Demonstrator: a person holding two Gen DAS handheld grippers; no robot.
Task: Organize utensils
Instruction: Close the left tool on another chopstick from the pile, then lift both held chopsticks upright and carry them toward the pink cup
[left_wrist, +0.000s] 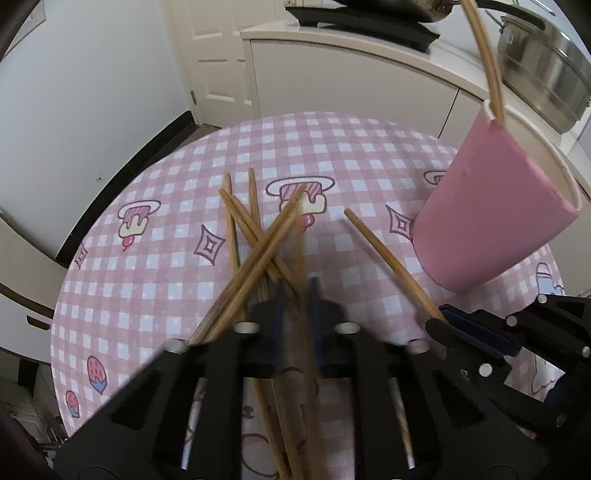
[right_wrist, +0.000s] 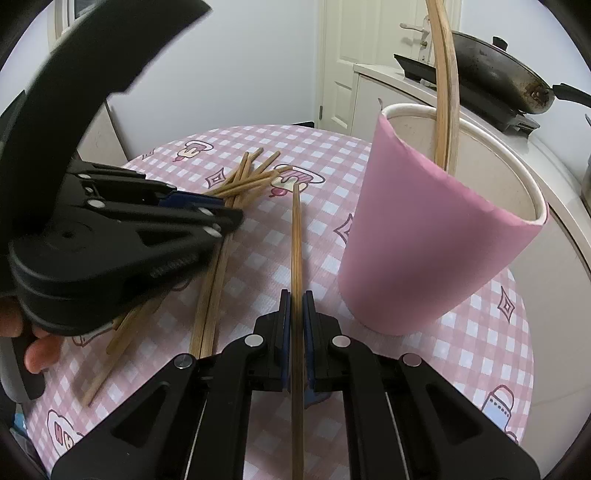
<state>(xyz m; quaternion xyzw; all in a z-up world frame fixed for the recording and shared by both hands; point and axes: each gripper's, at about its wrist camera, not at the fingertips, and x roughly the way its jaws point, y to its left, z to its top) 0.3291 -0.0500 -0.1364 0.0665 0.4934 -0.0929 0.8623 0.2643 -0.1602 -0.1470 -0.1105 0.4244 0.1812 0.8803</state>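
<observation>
The thin, light, stiff chopsticks (right_wrist: 236, 184) lay piled on the table (right_wrist: 480, 350) beside the cup (right_wrist: 424, 236) (slippery wood), and one stick was pinched mid-length by each closed gripper, left (left_wrist: 297, 291) and right (right_wrist: 296, 306).

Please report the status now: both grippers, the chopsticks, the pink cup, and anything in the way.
Right gripper shut on one chopstick. Left gripper shut in the chopstick pile. Pink cup upright, chopsticks already inside. Path to cup clear.
</observation>
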